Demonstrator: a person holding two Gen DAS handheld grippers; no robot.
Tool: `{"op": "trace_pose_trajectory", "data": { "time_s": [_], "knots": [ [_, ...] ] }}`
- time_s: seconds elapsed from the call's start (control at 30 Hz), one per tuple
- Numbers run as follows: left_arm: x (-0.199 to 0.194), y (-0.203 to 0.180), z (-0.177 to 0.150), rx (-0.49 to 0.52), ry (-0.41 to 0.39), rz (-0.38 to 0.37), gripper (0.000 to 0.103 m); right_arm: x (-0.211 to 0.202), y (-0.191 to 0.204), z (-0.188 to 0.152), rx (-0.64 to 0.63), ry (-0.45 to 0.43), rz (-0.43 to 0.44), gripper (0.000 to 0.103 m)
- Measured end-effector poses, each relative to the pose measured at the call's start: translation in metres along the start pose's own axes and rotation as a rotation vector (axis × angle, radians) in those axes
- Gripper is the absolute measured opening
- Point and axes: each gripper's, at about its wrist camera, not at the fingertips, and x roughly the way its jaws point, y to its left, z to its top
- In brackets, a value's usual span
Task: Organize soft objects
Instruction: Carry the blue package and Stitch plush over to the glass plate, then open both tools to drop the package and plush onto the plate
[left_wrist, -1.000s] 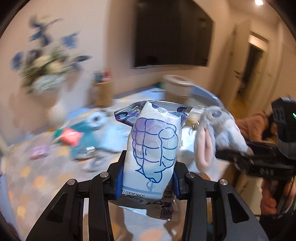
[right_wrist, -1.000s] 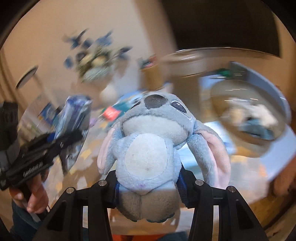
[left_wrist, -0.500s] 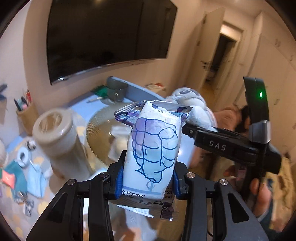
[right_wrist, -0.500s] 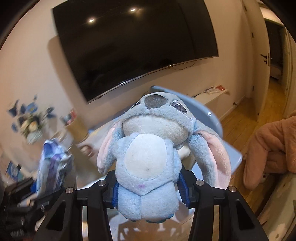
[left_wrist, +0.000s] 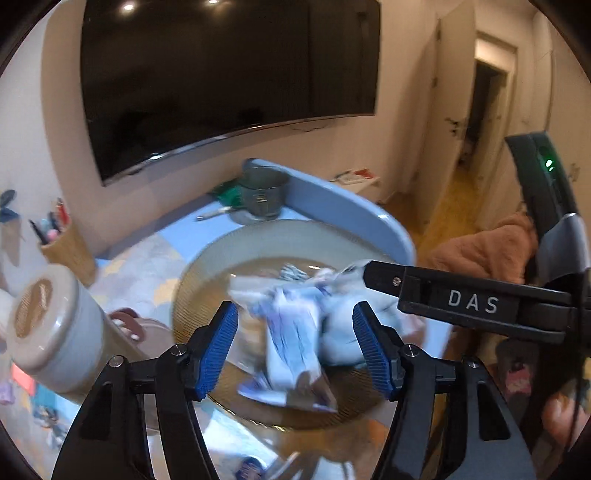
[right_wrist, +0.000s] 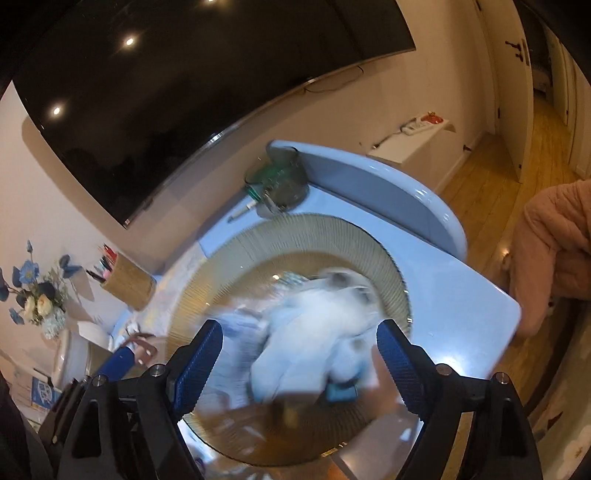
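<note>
- The left gripper has ribbed blue pads on black fingers; its jaws are opening, and the glossy white-and-purple packet lies blurred between them, free of both pads
- The right gripper is opening too, spread wide, with the fuzzy pale-blue plush toy loose between its pads, a smear of soft fur
- Both soft things sit over the round, finely ribbed amber basket on the smooth light-blue counter
- Far side: a dark glass jar; left, a woven pen cup
</note>
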Motion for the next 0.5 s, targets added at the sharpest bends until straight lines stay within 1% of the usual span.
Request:
{"op": "trace_pose_trajectory", "data": {
  "time_s": [0.07,0.17,0.27,0.33,0.4,0.5],
  "knots": [
    [-0.006,-0.002,-0.002,-0.013,-0.003,-0.018,0.068,-0.009,-0.007,-0.002,0.010,-0.018,0.009,0.084],
    [-0.024,-0.006,-0.008,0.004,-0.018,-0.055,0.068,-0.028,-0.010,-0.011,0.043,-0.044,0.038,0.084],
    [-0.057,-0.003,-0.018,0.033,-0.052,-0.086,0.068,-0.054,-0.004,-0.025,0.028,-0.084,0.037,0.084],
    [-0.084,0.005,-0.030,0.044,-0.075,-0.088,0.069,-0.070,0.005,-0.037,-0.009,-0.108,0.055,0.084],
    [-0.113,0.019,-0.049,0.030,-0.112,-0.068,0.077,-0.086,0.022,-0.055,-0.070,-0.136,0.060,0.084],
    [-0.143,0.044,-0.073,-0.002,-0.137,-0.033,0.077,-0.105,0.060,-0.084,-0.214,-0.137,0.054,0.084]
  ]
}}
